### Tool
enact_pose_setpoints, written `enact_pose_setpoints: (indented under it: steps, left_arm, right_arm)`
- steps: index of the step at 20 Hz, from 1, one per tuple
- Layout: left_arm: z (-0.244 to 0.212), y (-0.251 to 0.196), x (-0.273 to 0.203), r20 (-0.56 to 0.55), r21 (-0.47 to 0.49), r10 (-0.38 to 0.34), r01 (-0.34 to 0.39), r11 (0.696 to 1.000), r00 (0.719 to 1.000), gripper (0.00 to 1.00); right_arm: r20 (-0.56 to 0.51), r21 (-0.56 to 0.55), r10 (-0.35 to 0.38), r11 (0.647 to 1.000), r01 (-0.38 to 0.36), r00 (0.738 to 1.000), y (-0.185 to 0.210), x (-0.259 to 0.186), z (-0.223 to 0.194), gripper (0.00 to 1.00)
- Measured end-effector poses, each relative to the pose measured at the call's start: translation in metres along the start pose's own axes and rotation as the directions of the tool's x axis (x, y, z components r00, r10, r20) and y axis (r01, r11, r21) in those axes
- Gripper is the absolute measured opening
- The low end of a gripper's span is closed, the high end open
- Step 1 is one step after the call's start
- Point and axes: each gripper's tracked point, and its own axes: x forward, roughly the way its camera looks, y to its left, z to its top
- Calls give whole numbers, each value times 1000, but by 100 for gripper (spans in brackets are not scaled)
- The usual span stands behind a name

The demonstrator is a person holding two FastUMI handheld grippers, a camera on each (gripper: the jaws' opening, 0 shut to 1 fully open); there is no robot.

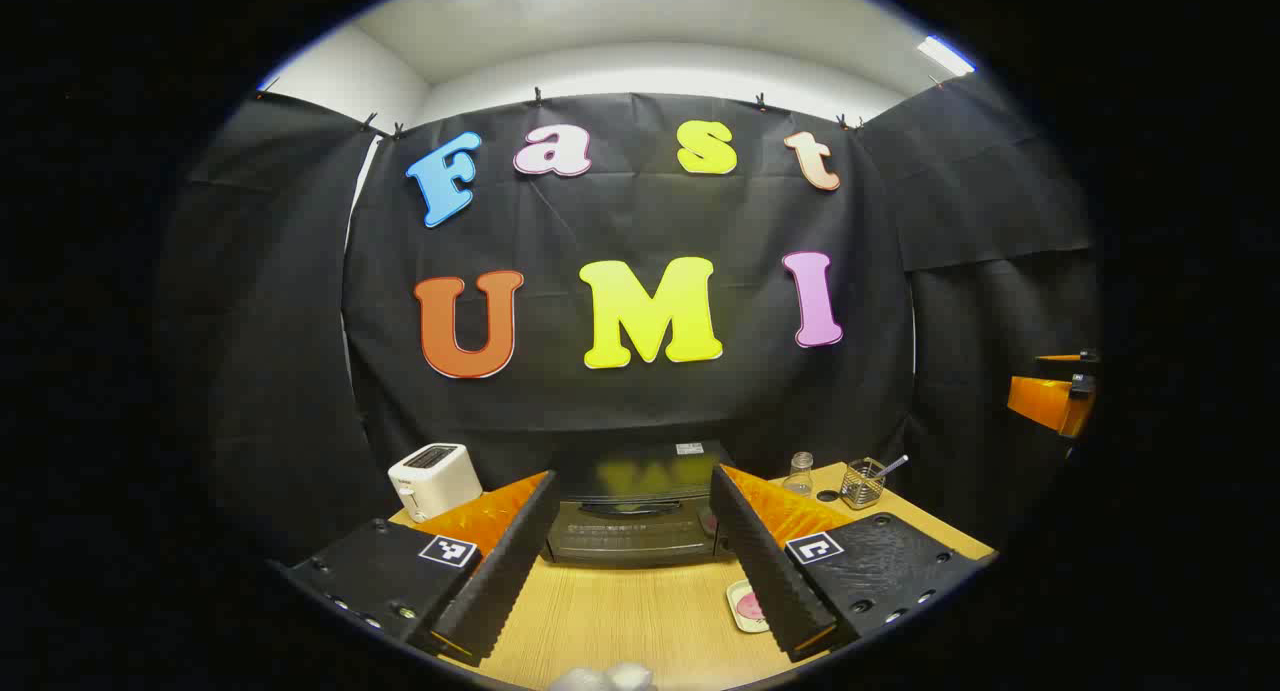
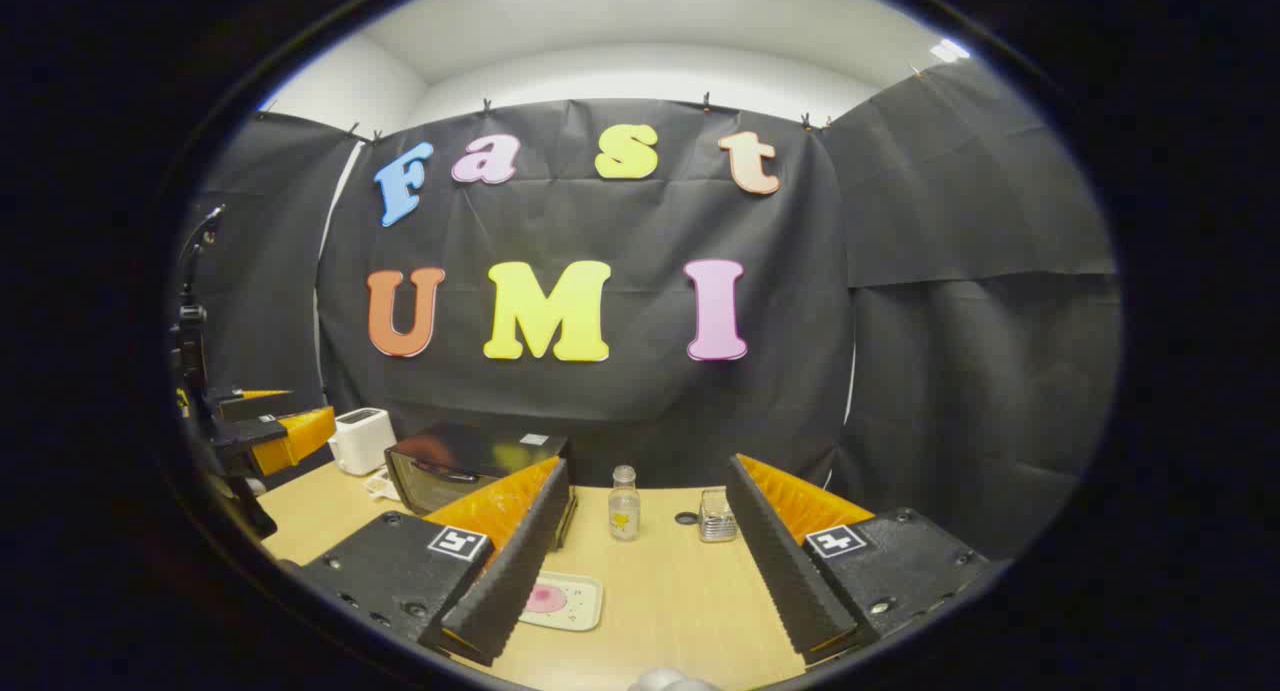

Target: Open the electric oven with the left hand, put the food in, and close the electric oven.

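Nothing done yet. Electric oven [image 1: 632, 516] at back of surface [image 1: 640, 611], door shut. Food on tray [image 2: 566, 601] in front, untouched. Left hand-held gripper [image 1: 635, 541] and right hand-held gripper [image 2: 650, 561]: fingers apart, empty. Opening, loading, closing all remain.

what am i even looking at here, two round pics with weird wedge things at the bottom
Each picture comes from a camera riding on a hand-held gripper; the wedges are that gripper's own two fingers. In the left gripper view, the left gripper is open and holds nothing, facing the closed electric oven. In the right gripper view, the right gripper is open and empty too. On the wooden table stand a white toaster, a small bottle, a wire basket and a tray with pink food.
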Motion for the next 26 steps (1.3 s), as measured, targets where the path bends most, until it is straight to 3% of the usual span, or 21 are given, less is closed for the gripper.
enact_pose_setpoints:
  steps: [2,6,7,11,12,16,21,26]
  left_arm:
    - [-3,1,8,-5,3,3,-3,1000,1000,96]
    - [-8,-1,32,-1,4,-7,7,1000,1000,96]
    - [-9,-2,41,2,1,-7,7,1000,1000,96]
    - [-15,3,78,9,-11,-4,4,1000,1000,100]
    - [-17,5,89,11,-17,-4,4,1000,1000,96]
    - [-31,8,134,0,-18,-9,9,1000,1000,96]
    - [-69,4,182,-62,-26,-8,6,1000,998,96]
    - [-117,3,216,-156,-1,6,-6,1000,988,97]
  right_arm:
    - [-2,1,2,1000,-2,1000,0,2,0,100]
    - [-16,3,-8,1000,8,1000,-4,8,-2,96]
    - [-22,4,-10,1000,11,1000,-5,8,-2,100]
    - [-27,2,-29,1000,29,999,-8,13,5,96]
    - [-25,3,-36,999,36,999,-9,14,7,96]
    - [-28,-2,-65,998,65,998,-13,11,12,96]
    - [-66,-7,-116,993,115,991,-24,3,2,100]
    - [-104,2,-149,989,150,983,-28,-1,-13,96]
